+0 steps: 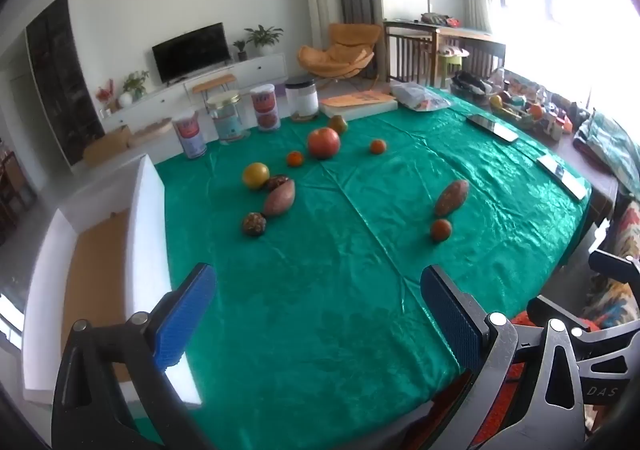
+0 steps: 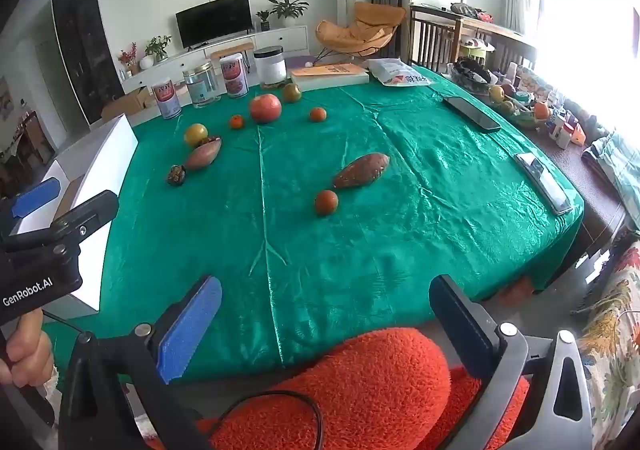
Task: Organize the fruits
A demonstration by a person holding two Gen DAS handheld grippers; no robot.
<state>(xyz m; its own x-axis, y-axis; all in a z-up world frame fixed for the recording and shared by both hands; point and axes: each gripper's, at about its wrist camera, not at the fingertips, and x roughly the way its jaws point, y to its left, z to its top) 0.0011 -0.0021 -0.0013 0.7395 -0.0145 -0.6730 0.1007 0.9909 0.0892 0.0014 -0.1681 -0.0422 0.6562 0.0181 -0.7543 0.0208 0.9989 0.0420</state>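
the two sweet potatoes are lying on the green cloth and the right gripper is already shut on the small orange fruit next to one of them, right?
Not quite. The two sweet potatoes do lie on the green cloth, but the right gripper is open and empty, short of the small orange fruit. The right wrist view shows it.

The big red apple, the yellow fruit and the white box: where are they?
Big red apple (image 1: 323,142): left wrist view, middle of its skin.
Yellow fruit (image 1: 256,175): left wrist view, its centre.
White box (image 1: 149,226): left wrist view, its side wall.
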